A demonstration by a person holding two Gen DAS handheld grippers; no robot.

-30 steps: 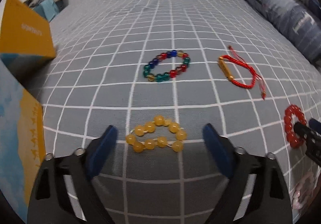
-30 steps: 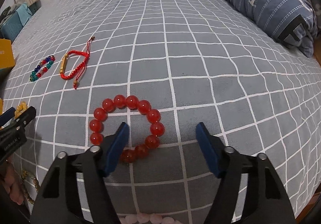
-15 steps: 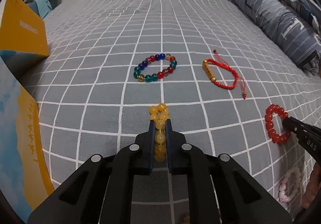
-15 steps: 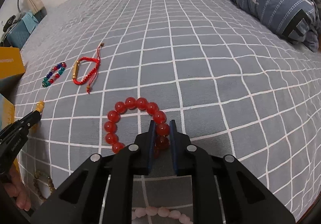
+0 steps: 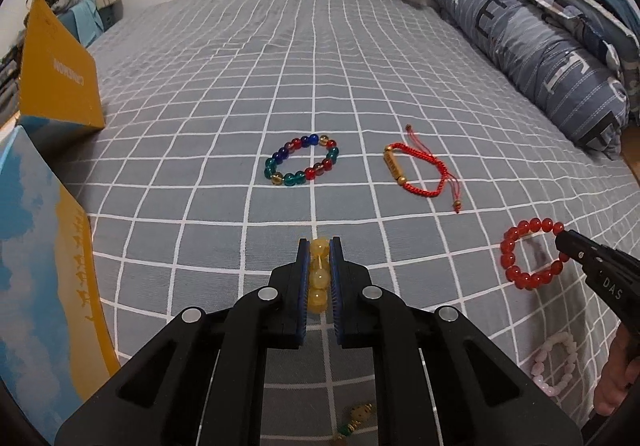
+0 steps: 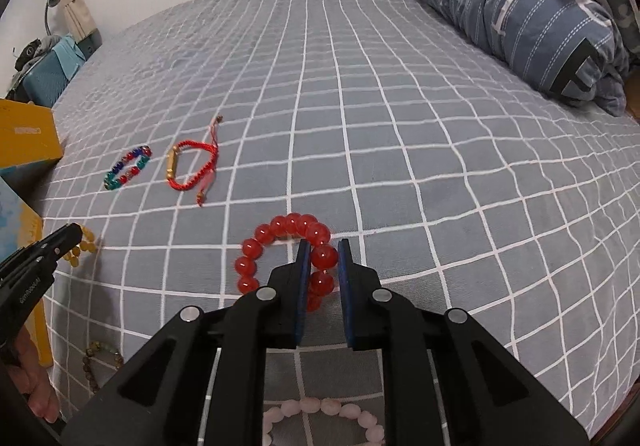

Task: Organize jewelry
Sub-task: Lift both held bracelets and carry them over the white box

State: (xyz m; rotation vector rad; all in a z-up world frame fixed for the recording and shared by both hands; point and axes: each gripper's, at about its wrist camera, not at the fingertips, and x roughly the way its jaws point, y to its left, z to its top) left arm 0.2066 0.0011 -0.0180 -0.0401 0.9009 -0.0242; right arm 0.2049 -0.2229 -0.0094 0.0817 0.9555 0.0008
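Note:
My left gripper (image 5: pixel 319 246) is shut on a yellow bead bracelet (image 5: pixel 319 276) and holds it above the grey checked bed cover (image 5: pixel 320 86). My right gripper (image 6: pixel 323 246) is shut on a red bead bracelet (image 6: pixel 288 234), lifted off the cover; the bracelet also shows in the left wrist view (image 5: pixel 528 258). A multicoloured bead bracelet (image 5: pixel 302 165) and a red cord bracelet with a gold tube (image 5: pixel 416 170) lie further out on the cover. A pink bead bracelet (image 6: pixel 324 412) lies near the front edge.
A yellow and blue box (image 5: pixel 56 86) stands at the left, with a blue and yellow box lid (image 5: pixel 44 286) nearer. A blue rolled duvet (image 6: pixel 520 10) lies along the right. A dark bead bracelet (image 6: pixel 100 358) and a green and gold trinket (image 5: pixel 356 420) lie near the front edge.
Both grippers were open around their bracelets, then shut on them. Both have since risen with the bracelets, pulling back from the bed cover.

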